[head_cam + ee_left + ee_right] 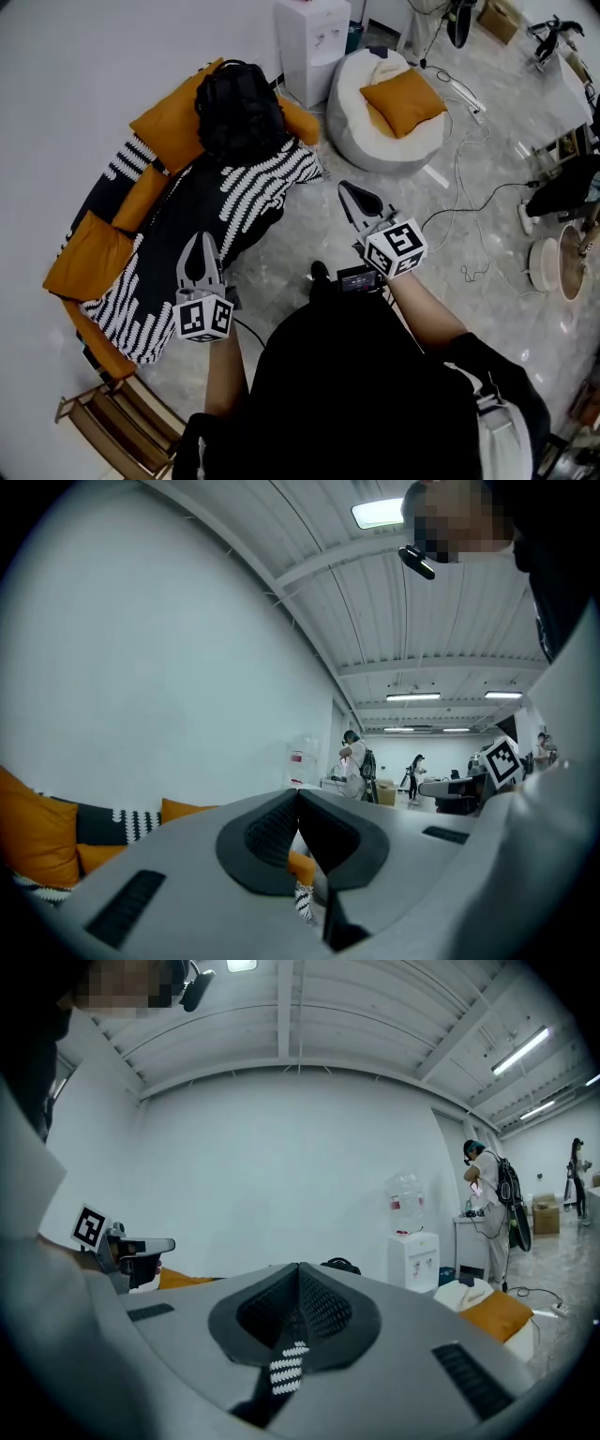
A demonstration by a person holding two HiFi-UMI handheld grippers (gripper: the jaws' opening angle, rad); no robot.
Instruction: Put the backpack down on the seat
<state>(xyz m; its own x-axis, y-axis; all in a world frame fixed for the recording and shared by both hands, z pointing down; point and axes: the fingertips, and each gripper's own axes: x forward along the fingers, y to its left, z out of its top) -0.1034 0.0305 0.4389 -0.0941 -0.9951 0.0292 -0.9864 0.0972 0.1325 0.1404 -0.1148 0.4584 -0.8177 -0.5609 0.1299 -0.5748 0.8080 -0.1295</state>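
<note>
We hold both tools short of the sofa, and neither one carries anything. The left gripper (200,242) has its jaws pressed together with nothing between them; in its own view the dark ribbed pads meet in a single line. The right gripper (350,190) has its jaws together in the same way and is just as empty.

We judge this is because the job looks done. The black fabric backpack (239,108) sits at the far end of the long orange sofa (105,361). It rests on the seat where the black-and-white striped throw (234,192) is draped. Its back leans into the orange back cushions (173,117), which is probably what keeps it propped up rather than slumped over. In the right gripper view the bag's rounded top and carry loop show just above the closed jaws, well apart from them.

With the bag settled, we have no reason to keep the jaws apart, so both tools simply point toward the sofa. The round white beanbag (370,131) with its own orange pillow (403,101) stands beside the sofa's far end and plays no part here. We would only go back if the bag started to tip off the cushions.
</note>
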